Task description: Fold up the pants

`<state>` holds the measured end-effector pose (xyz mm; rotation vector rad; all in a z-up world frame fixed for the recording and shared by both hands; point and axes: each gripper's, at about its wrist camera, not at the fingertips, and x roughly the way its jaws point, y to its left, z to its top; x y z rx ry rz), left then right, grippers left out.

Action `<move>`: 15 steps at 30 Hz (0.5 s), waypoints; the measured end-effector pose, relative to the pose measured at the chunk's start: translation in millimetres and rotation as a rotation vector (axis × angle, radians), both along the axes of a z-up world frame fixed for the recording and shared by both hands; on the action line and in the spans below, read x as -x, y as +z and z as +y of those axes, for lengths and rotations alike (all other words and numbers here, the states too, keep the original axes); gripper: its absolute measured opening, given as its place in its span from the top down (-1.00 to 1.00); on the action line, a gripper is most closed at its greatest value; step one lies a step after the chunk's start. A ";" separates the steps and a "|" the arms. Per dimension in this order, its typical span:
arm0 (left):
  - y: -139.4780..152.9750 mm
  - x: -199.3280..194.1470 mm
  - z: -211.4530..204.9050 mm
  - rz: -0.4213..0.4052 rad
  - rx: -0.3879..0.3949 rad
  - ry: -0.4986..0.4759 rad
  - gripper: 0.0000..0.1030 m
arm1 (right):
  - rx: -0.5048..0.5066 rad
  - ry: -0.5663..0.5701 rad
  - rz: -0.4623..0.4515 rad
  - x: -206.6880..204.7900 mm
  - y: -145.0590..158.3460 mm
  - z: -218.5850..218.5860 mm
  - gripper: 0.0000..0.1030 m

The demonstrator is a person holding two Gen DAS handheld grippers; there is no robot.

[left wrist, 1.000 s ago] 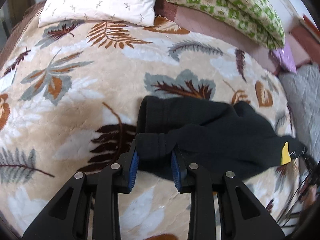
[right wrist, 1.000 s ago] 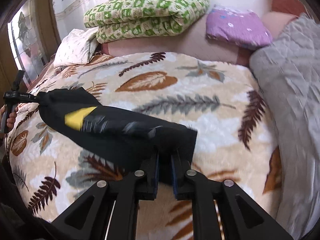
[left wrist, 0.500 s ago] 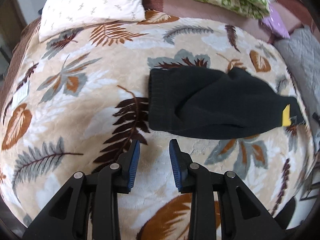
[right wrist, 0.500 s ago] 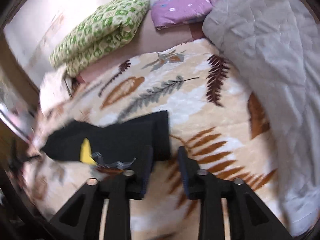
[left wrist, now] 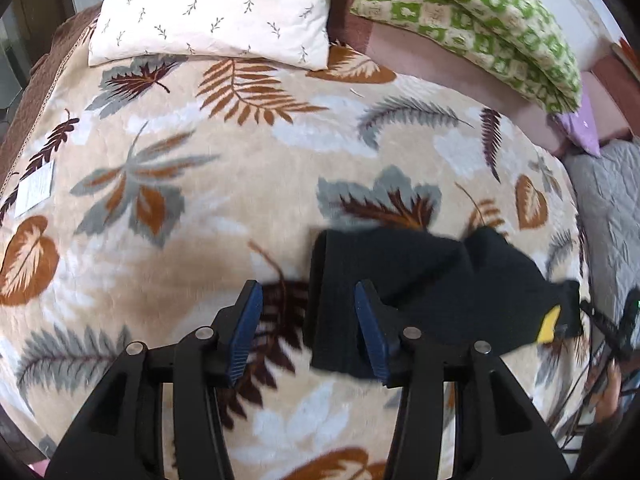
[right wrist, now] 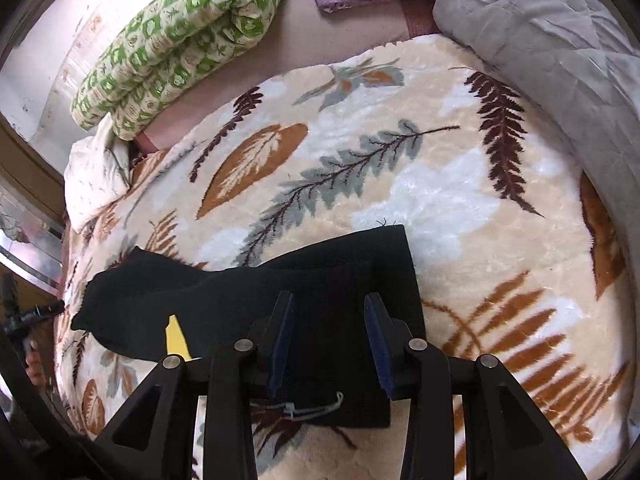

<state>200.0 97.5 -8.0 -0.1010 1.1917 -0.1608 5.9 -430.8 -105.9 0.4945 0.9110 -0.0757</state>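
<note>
Left gripper (left wrist: 308, 328) spread wide over the black pants' (left wrist: 420, 288) edge, right gripper (right wrist: 330, 340) likewise agape above the pants (right wrist: 320, 292), garment flat on leaf-print blanket (left wrist: 200, 184), white pillow (left wrist: 216, 12), green quilt (right wrist: 180, 40), grey comforter (right wrist: 560, 40) beyond.

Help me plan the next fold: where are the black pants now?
The black pants lie flat on the leaf-print blanket, straight ahead of both open grippers, well short of the green quilt.

Both grippers off the pants (left wrist: 424, 280) now.
</note>
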 end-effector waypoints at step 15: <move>-36.2 -32.3 -20.5 0.181 0.213 -0.053 -0.08 | -0.100 -0.007 0.002 -6.6 -11.4 -11.3 0.22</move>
